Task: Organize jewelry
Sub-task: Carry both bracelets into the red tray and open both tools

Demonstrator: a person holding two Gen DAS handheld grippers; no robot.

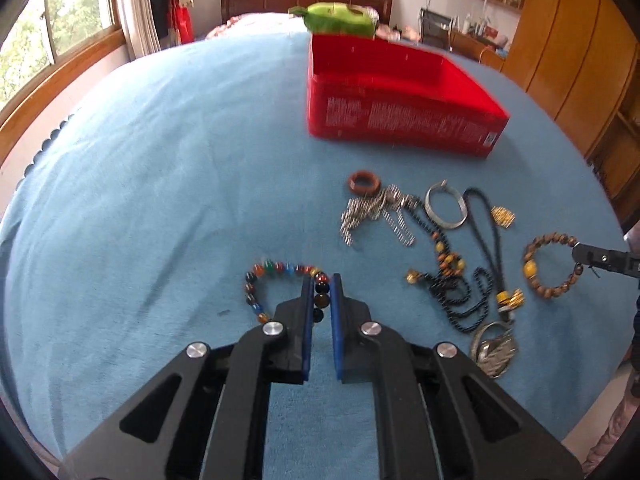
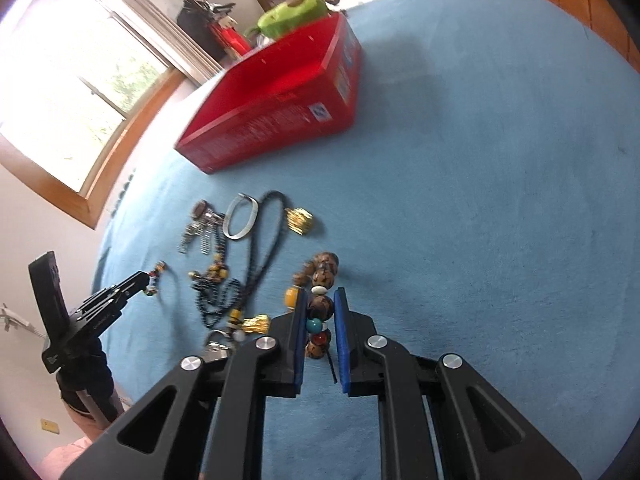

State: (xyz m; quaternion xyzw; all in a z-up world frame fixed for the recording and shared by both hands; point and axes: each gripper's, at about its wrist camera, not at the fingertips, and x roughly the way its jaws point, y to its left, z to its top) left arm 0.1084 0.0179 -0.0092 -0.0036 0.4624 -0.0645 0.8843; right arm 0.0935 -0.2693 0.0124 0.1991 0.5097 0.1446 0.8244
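Left gripper clamps multicoloured bracelet, right gripper brown bracelet

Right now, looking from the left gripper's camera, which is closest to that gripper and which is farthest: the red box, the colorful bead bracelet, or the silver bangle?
1. Colorful bead bracelet: pinched in the left gripper.
2. Silver bangle: farther out, to the right, among the tangled necklaces.
3. Red box: farthest, beyond the jewelry pile.
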